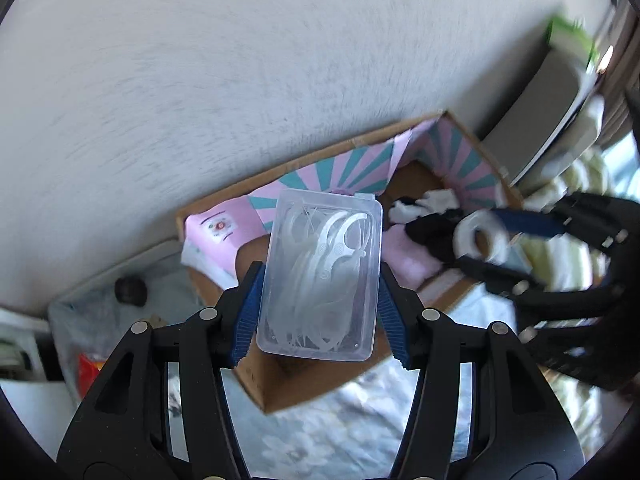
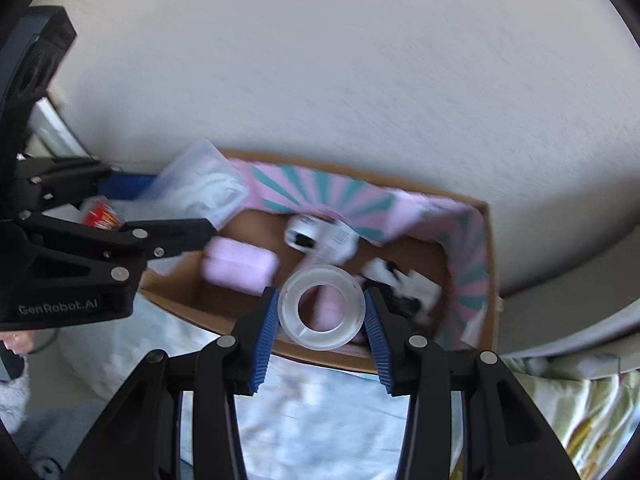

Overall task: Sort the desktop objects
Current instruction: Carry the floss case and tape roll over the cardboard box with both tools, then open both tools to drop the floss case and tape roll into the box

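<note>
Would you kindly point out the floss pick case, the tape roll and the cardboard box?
floss pick case (image 1: 320,276): left wrist view, middle of its clear lid.
tape roll (image 2: 298,322): right wrist view, left side of the ring.
cardboard box (image 2: 248,224): right wrist view, bare brown floor.

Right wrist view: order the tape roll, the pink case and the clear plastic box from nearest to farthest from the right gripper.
1. Tape roll: clamped between the pads of the right gripper, over the cardboard box.
2. Pink case: lying inside the cardboard box, up and left of the tape.
3. Clear plastic box: farther up-left, held by the left gripper at the box's far corner.
</note>
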`<state>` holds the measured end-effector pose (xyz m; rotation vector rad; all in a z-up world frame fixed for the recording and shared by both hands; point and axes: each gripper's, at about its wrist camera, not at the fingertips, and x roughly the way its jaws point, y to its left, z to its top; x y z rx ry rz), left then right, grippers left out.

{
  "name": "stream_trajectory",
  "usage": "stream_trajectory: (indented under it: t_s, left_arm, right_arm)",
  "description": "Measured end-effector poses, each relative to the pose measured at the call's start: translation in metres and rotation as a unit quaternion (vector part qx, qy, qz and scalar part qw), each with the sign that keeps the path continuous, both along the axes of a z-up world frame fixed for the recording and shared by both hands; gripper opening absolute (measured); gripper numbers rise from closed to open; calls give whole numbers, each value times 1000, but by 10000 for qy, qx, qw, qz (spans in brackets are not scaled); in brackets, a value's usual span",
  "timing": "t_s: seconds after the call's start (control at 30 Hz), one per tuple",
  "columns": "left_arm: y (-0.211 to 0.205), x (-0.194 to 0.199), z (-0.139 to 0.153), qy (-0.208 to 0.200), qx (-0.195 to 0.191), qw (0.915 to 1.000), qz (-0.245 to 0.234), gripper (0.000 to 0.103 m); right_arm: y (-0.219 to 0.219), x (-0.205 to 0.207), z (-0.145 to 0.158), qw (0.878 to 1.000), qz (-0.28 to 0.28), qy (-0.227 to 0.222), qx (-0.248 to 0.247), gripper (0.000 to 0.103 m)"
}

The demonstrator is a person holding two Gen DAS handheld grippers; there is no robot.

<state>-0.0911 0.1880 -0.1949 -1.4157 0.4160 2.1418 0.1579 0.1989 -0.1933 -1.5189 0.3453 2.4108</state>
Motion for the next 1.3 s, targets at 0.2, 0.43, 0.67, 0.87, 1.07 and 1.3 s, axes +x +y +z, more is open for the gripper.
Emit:
stream_trajectory:
  t_s: [0.2, 0.43, 0.67, 0.87, 1.07, 1.3]
  left_arm:
    - [7, -11, -27, -244, -312, 9992, -57, 51]
    - [11, -15, -44, -432, -385, 9983, 0, 51]
    - [19, -14, -45, -395, -427, 9983, 23, 51]
    - [17, -21, -44, -478, -709, 9959, 280, 55]
    - [22, -13, -25, -463, -641, 9969, 54, 103]
    - [16, -8, 12, -100, -398, 9992, 38, 103]
  right_arm:
    - [33, 6, -23, 9992, -156, -311, -195, 40]
    - [50, 5, -38, 9972, -340, -485, -467, 40]
    - [59, 0, -41, 9961, -364, -576, -561, 40]
    - [55, -2, -42, 9959, -178, -701, -541, 40]
    - [54, -1, -42, 9928, 12, -1088, -509, 92]
    - [56, 18, -19, 9922, 88, -739, -1000, 103]
